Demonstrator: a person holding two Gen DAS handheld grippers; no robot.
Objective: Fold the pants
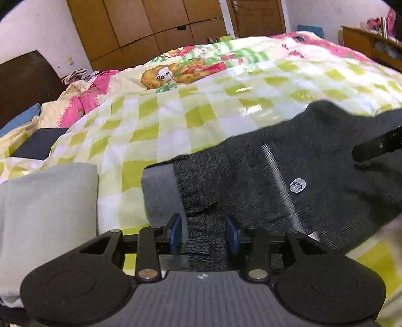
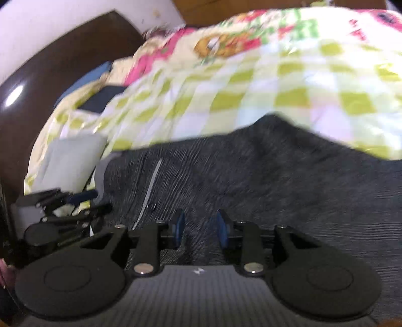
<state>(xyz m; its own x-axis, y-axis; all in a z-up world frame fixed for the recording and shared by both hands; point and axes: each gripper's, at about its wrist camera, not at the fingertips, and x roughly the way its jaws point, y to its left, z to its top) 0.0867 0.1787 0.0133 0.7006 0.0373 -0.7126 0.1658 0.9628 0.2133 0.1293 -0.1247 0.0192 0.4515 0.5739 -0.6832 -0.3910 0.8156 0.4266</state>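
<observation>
We see dark grey pants [image 1: 289, 171] lying on a bed covered by a green-and-white checked quilt [image 1: 176, 118] with cartoon prints. In the left wrist view the pants run from the lower centre to the right edge; a lighter grey band [image 1: 158, 193] ends them at the left, and a pale stripe [image 1: 279, 176] and a small round logo [image 1: 297, 186] show on the fabric.

Left tongs [image 1: 204, 234]: blue pads [image 1: 176, 232] stand partly apart over the pants near the grey band. Fabric lies between them, but we see no pad pressing on it.

Right tongs [image 2: 199, 231]: pads stand a little apart, closer than the left pair, over the middle of the pants. The view is blurred; we see a gap on each side, so no grip.

In the right wrist view the left tongs [image 2: 83, 201] show at the left edge of the pants. A folded light grey cloth [image 1: 47, 208] lies on the quilt just left of the pants. A dark headboard [image 1: 25, 80] and brown wardrobe [image 1: 150, 22] stand behind.
</observation>
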